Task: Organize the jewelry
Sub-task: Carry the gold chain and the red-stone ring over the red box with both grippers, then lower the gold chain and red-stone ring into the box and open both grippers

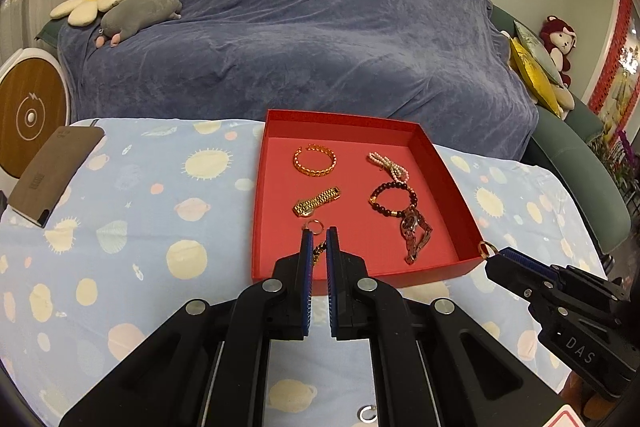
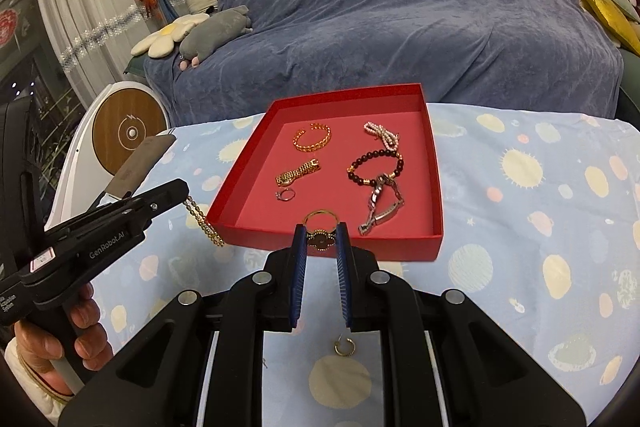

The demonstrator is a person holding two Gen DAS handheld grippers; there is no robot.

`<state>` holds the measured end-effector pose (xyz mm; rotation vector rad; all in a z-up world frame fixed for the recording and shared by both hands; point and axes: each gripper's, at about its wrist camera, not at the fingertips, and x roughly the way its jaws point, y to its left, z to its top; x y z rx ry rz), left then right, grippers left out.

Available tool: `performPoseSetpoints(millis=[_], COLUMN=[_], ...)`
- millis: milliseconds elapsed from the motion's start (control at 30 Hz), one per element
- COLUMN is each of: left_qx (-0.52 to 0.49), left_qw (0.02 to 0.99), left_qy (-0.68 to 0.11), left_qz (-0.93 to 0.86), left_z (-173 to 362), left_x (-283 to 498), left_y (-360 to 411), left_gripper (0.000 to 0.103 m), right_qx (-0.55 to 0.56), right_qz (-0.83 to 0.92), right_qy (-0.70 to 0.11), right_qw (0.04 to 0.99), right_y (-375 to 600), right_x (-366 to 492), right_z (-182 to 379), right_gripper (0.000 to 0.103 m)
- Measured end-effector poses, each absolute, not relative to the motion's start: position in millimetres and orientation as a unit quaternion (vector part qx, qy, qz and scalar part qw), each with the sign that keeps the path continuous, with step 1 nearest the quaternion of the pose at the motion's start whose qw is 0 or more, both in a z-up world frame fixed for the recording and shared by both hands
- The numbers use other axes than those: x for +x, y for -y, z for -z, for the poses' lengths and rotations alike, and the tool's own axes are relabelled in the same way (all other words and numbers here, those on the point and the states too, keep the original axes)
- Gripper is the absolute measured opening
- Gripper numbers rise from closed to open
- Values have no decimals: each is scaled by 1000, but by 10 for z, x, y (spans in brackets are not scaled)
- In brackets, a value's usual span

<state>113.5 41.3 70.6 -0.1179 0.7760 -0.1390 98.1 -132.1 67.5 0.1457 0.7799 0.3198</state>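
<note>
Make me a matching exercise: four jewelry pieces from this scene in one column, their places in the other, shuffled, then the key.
1. gold chain
2. gold ring
3. pearl bracelet
4. small hoop

A. on the cloth, outside the box
B. in the red box's far right corner
C. hanging from the left gripper
D. between the right gripper's fingers

Pairs: 1-C, 2-D, 3-B, 4-A

Even, moderately bright indoor light with soft shadows; both fisheye views bend strongly and darken to black at the corners, mostly sharp.
</note>
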Motion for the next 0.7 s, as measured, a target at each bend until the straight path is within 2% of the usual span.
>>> performPoseSetpoints(millis=[333, 700], left_qx=[-51, -43], left_qw=[924, 923], left_qy=[-376, -381], left_qz=[53, 40], left_z=[-676, -560], left_x=[1757, 2135], left_y=[-385, -429], left_gripper=[3, 1], right_qx=[63, 54], right_qz=[-155, -154], right_qy=[-387, -411], right_qw=[907, 897], right_y=[1154, 946], right_x=[1571, 1956], right_z=[-599, -253], right_gripper=[14, 14])
